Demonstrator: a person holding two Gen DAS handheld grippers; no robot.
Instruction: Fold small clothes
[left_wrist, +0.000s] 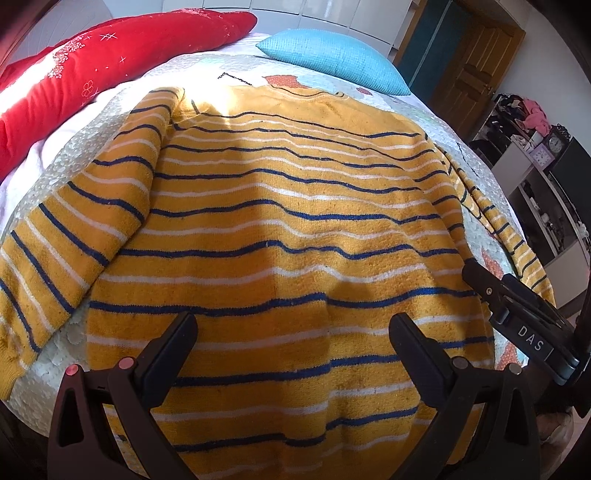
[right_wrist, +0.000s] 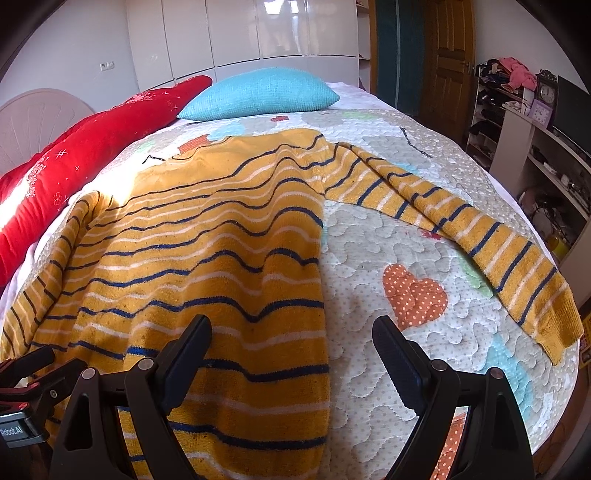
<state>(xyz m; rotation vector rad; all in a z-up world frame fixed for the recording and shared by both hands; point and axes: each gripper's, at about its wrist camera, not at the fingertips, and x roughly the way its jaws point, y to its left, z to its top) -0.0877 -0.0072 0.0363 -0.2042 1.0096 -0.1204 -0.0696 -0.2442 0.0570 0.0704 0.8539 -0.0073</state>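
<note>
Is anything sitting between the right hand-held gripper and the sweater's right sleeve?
Nothing visible. Only bare quilt lies between the open right hand-held gripper and the outstretched sleeve; the blue pillow sits far beyond.

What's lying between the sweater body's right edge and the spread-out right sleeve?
Only bare quilt with an orange polka-dot heart patch lies between the sweater body and its right sleeve, as the right wrist view shows.
</note>
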